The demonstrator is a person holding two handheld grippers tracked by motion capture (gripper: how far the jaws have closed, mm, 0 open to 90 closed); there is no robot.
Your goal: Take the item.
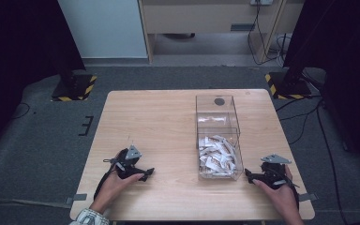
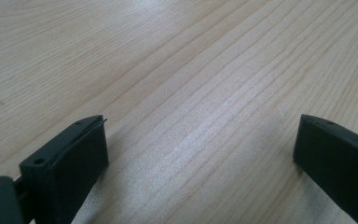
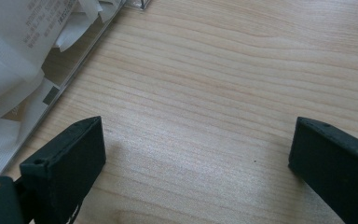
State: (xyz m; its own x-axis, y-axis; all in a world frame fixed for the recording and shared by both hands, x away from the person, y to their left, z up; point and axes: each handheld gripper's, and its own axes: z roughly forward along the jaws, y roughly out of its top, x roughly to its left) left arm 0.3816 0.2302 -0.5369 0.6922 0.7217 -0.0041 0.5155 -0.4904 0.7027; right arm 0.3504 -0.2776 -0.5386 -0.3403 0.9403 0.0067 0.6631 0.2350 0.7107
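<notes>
Looking down from the high view, I see a clear plastic box (image 1: 218, 136) standing on the wooden table (image 1: 159, 122), its long side running away from me; the near part is heaped with white paper packets (image 1: 217, 157), some printed with small text, and the far part is bare with a dark round spot at its end. My left gripper (image 1: 146, 174) rests on the table well to the left of the box, near the front edge, pointing toward it. In the left gripper view its jaws stand wide apart with nothing but bare wood grain between them. My right gripper (image 1: 248, 175) lies just beside the box's near right corner. In the right gripper view those jaws are also spread wide and grip nothing, with the box wall (image 3: 81, 56) and packets (image 3: 14, 51) just beyond the left jaw.
</notes>
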